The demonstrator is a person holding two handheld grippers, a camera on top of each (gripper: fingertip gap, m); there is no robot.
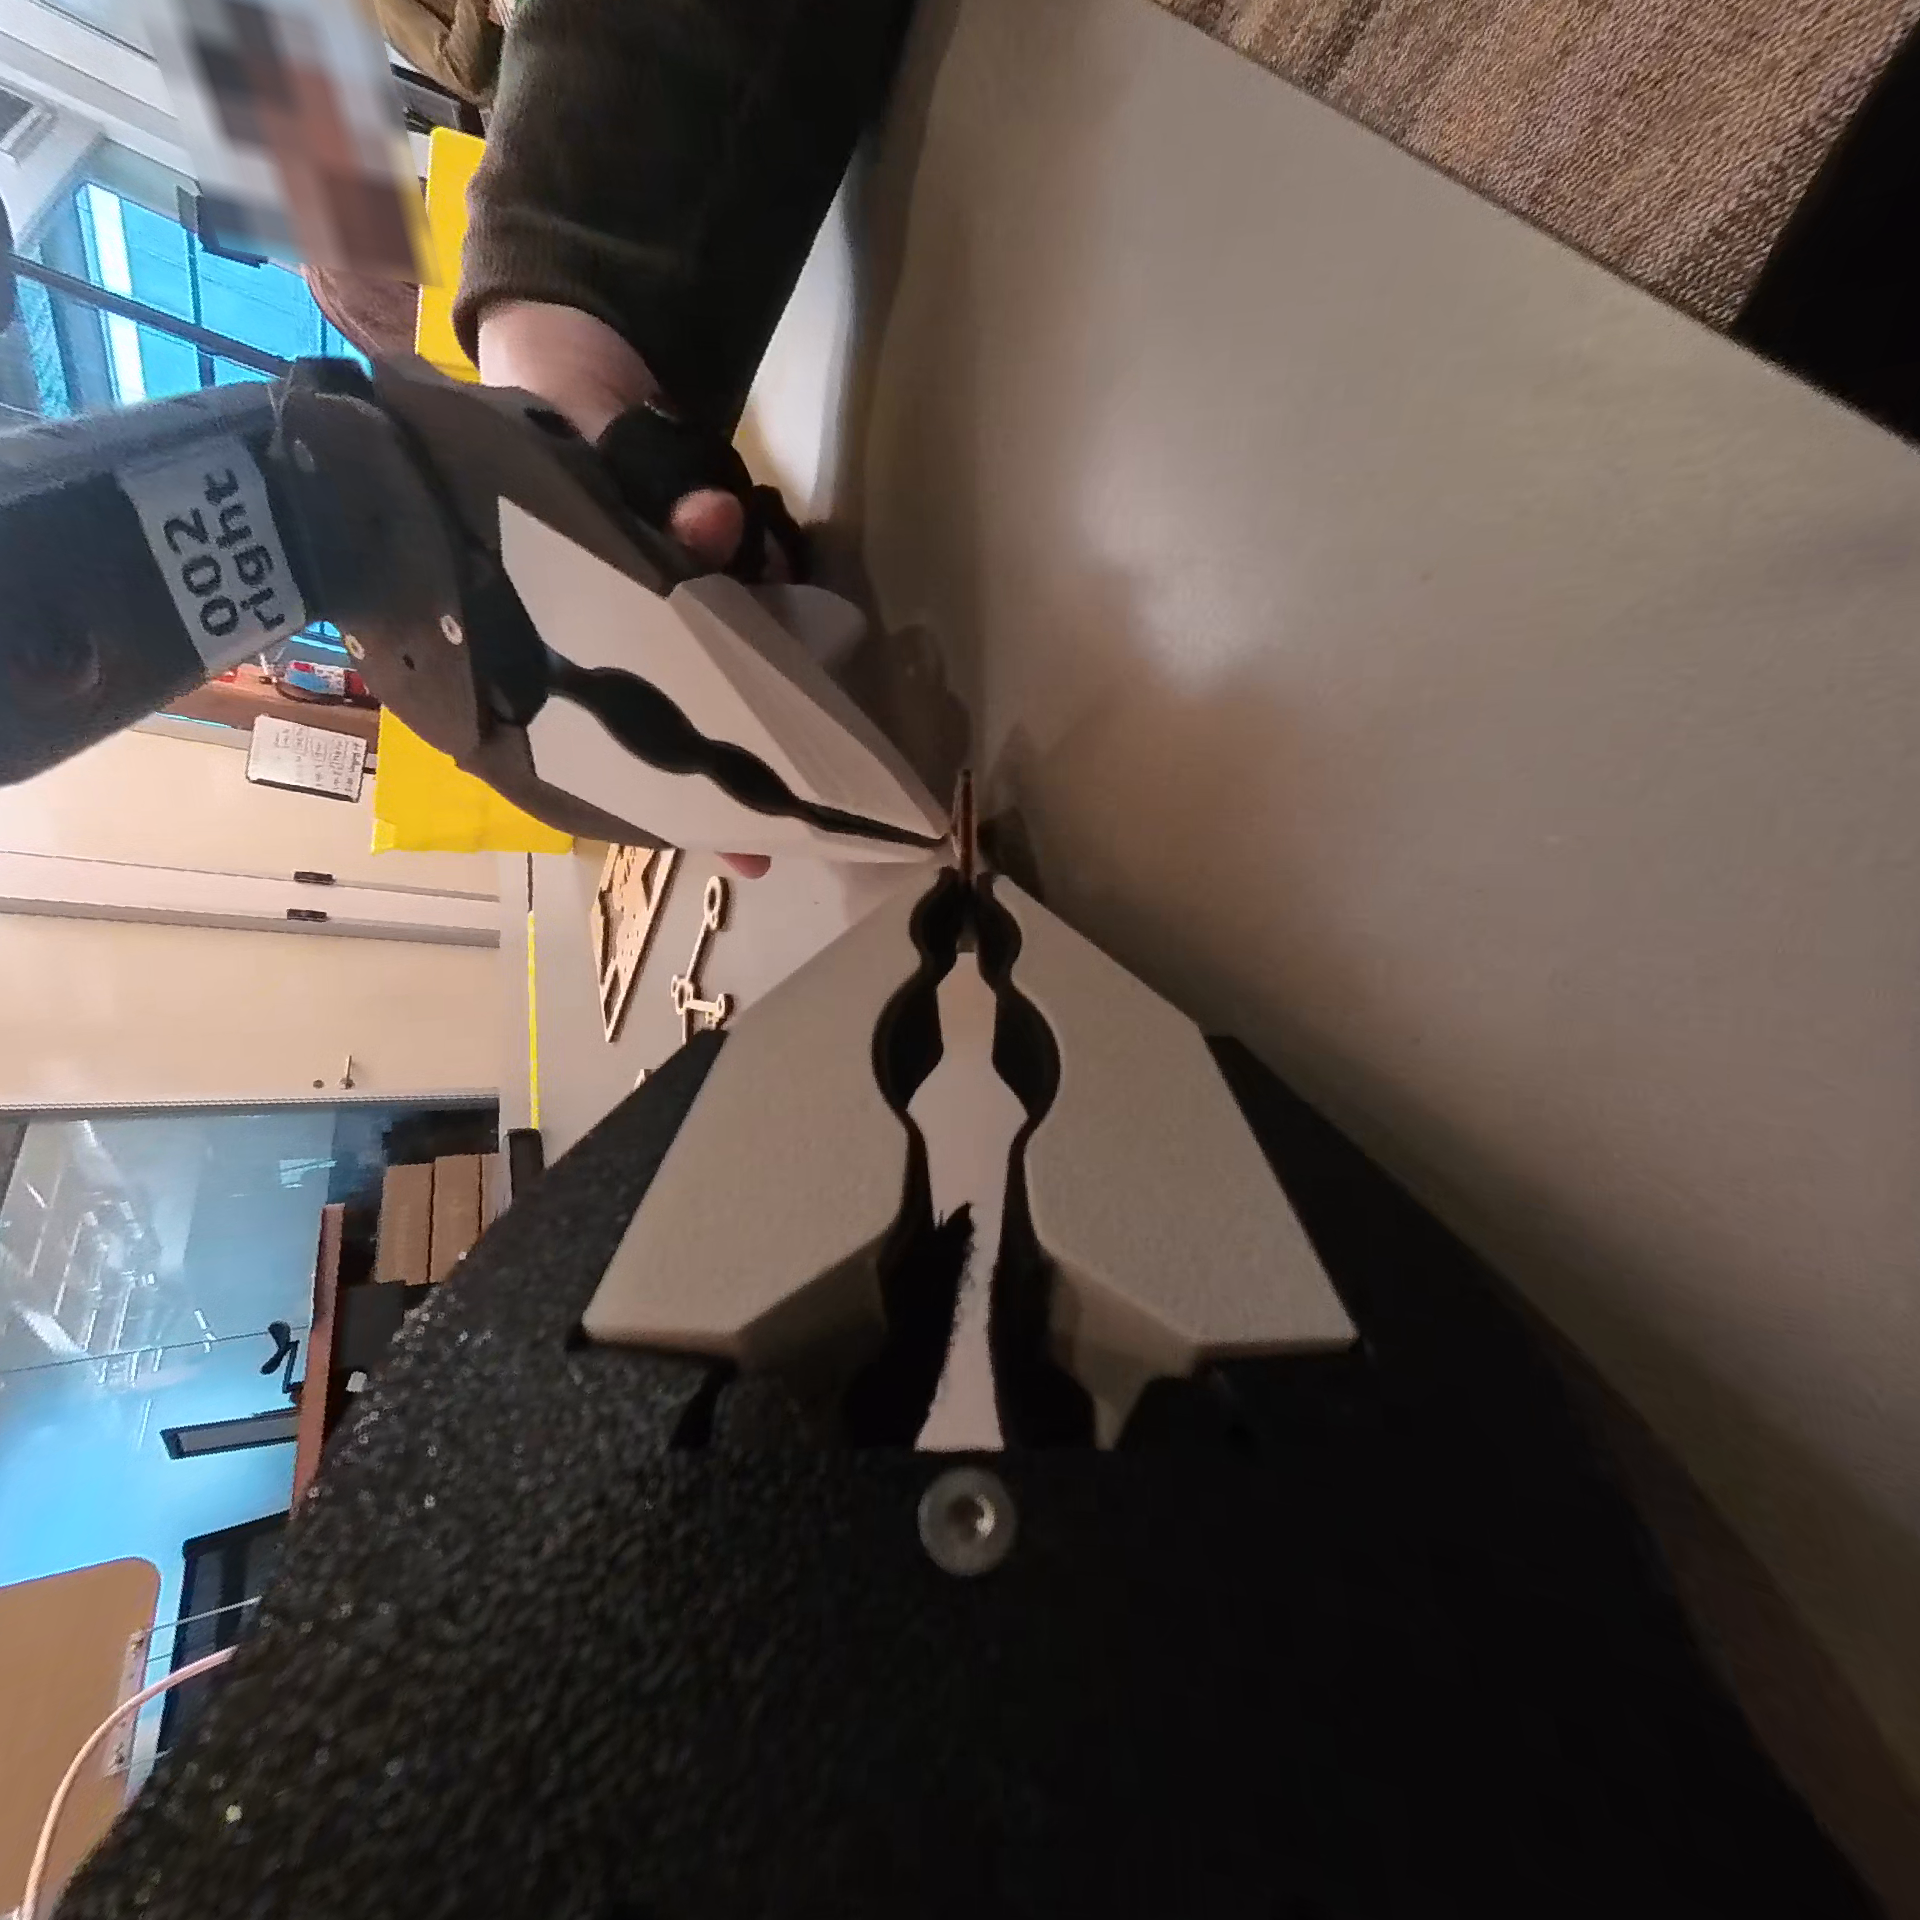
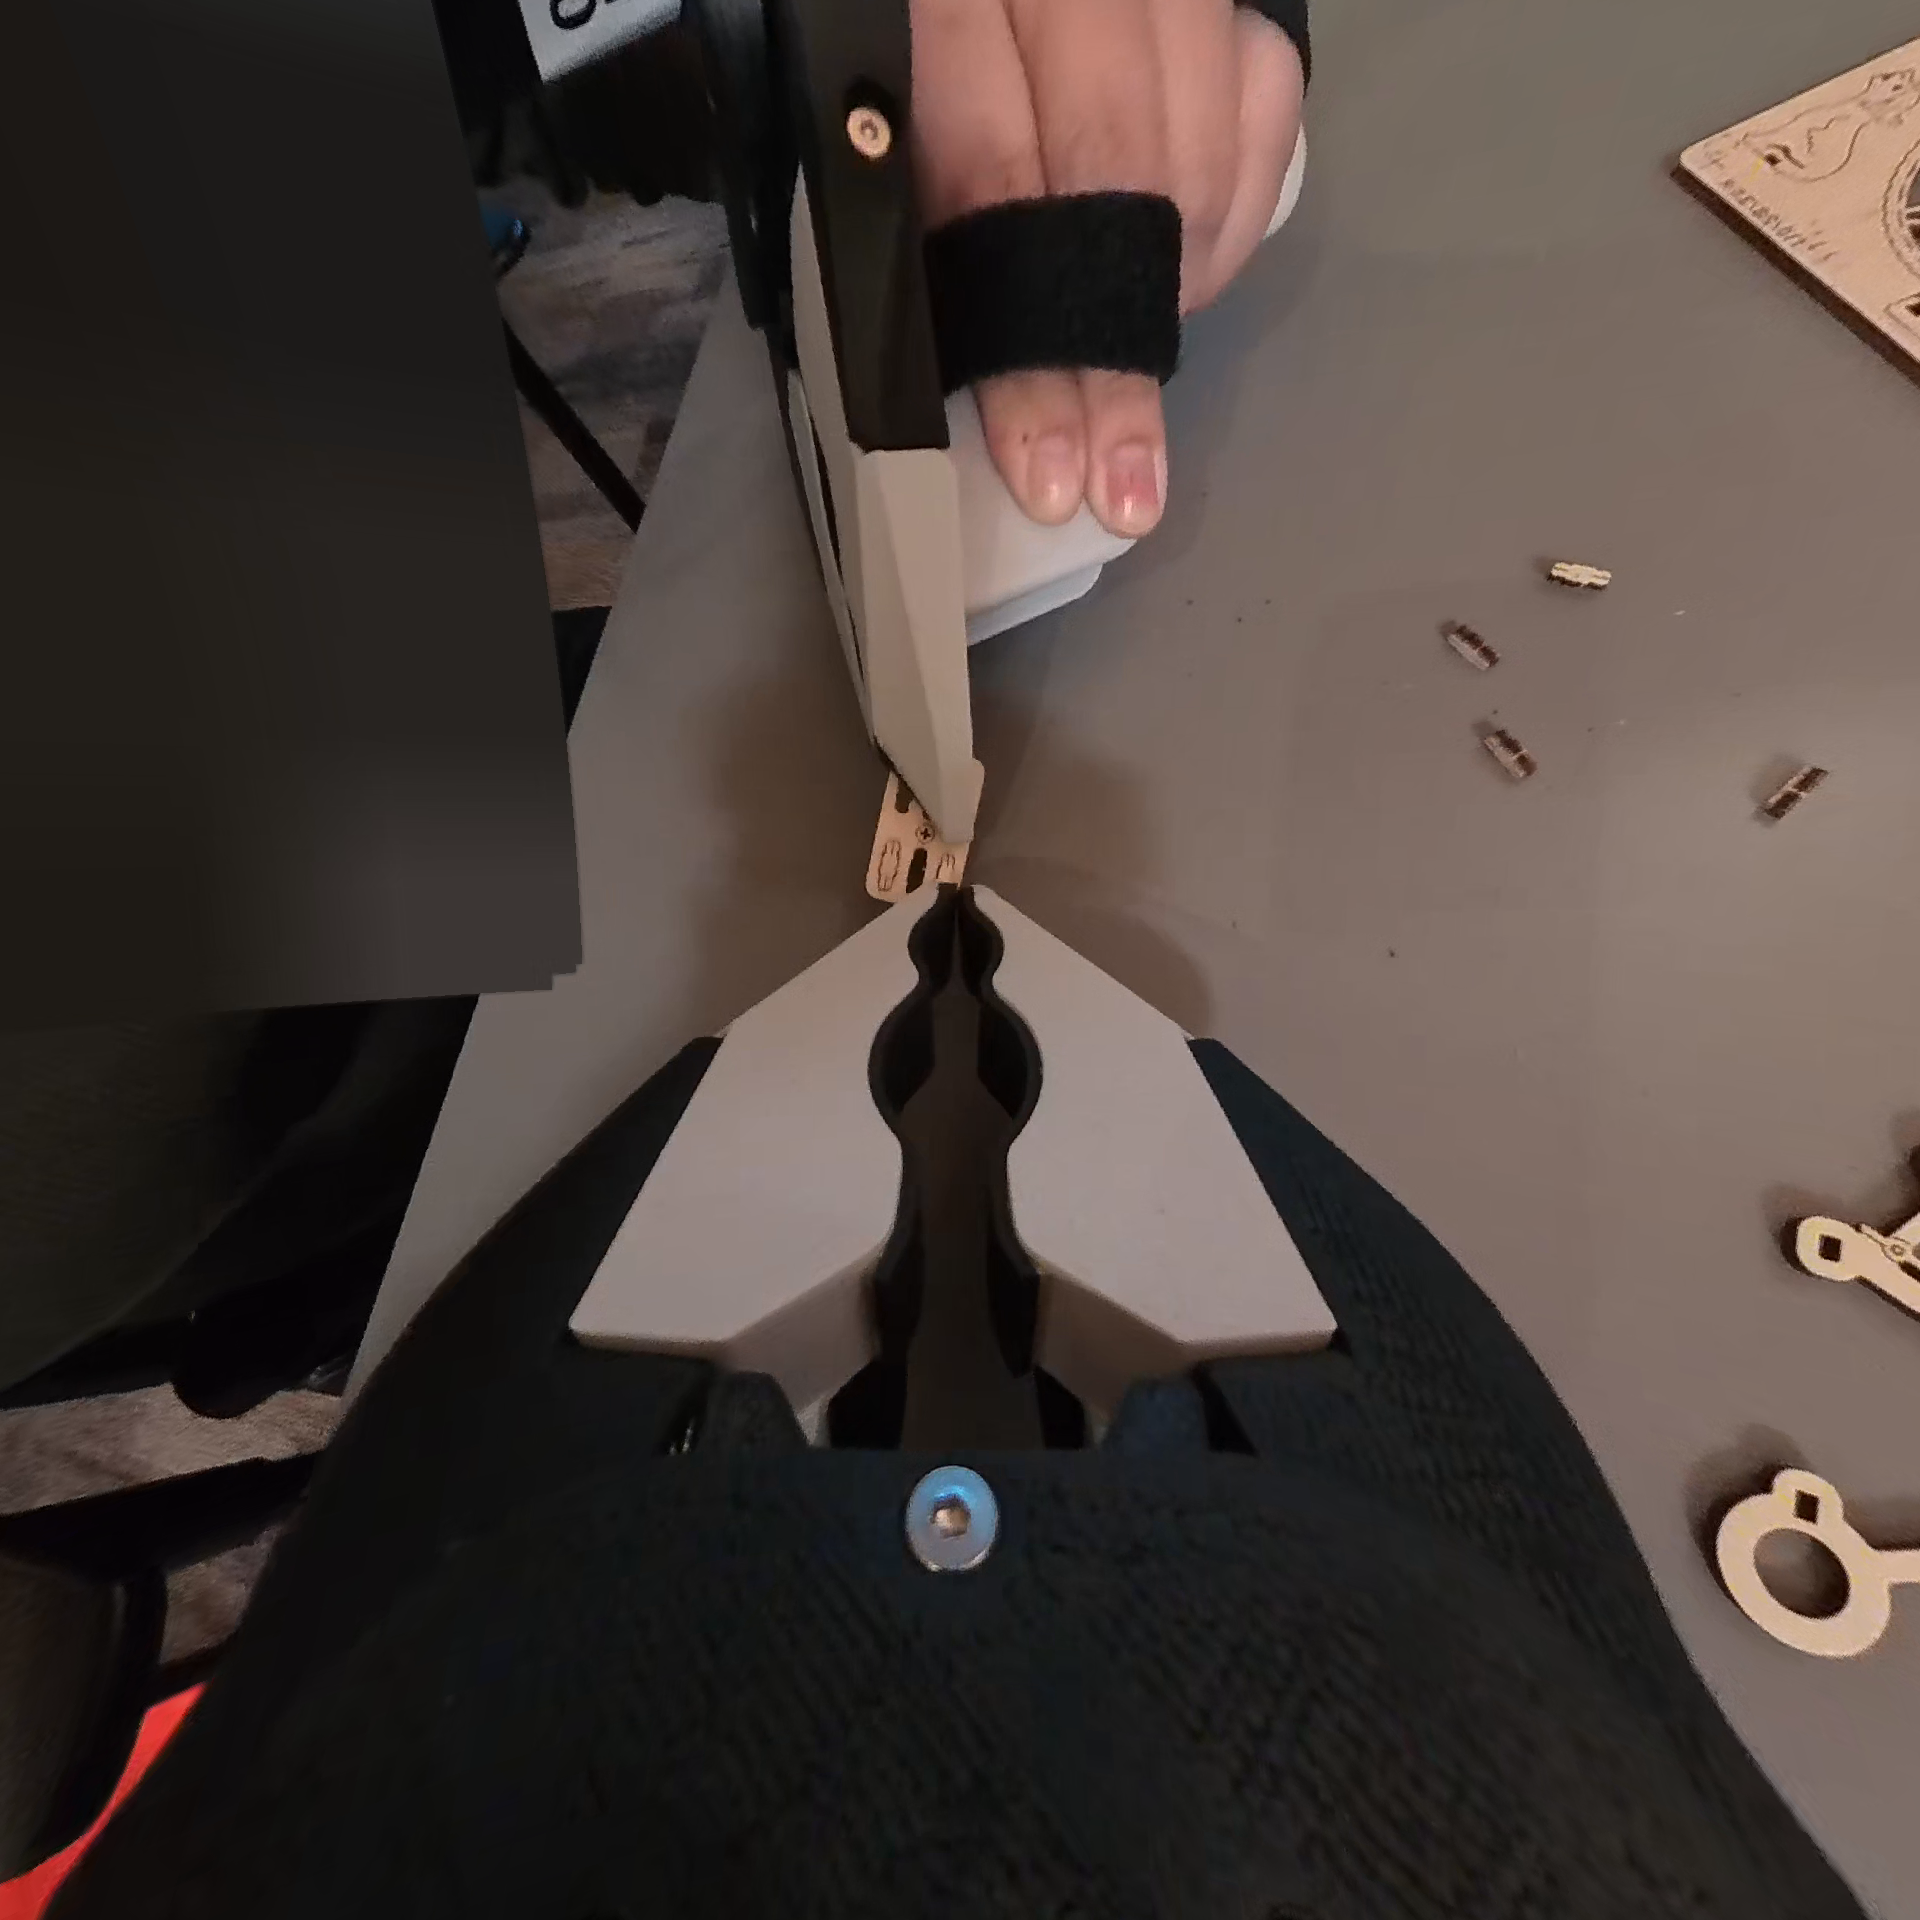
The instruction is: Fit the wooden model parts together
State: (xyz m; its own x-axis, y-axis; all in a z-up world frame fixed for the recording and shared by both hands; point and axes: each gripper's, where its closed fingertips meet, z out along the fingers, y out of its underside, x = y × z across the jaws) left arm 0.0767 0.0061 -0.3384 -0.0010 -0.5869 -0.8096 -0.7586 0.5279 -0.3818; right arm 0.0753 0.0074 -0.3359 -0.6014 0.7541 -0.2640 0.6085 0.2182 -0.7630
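Both grippers meet tip to tip above a grey table [image 2: 1351, 935], near its edge. The left gripper [image 2: 961, 831], seen in the right wrist view descending from above with a person's hand [image 2: 1081, 270] strapped to it by a black band, has its fingers pressed onto a small flat wooden plate [image 2: 902, 854] with slot cut-outs; the plate is held upright and projects below and to the side of the fingertips. In the left wrist view the same plate appears edge-on as a thin sliver [image 1: 964, 821] just beyond that gripper's own tips [image 1: 961, 883]. The right gripper [image 2: 956, 902] has its jaws drawn almost together, tips touching or just beside the plate's lower corner; whether they pinch a second piece cannot be told. Seen from the left wrist view, the right gripper [image 1: 935, 836] comes in at a slant with its fingers closed to a thin line.

Lying loose on the table, well apart from the grippers: four small dark-edged wooden pegs [image 2: 1470, 645], a ring-shaped wooden piece [image 2: 1803, 1564], another cut-out piece [image 2: 1860, 1262], and a corner of the laser-cut wooden sheet [image 2: 1829, 197]
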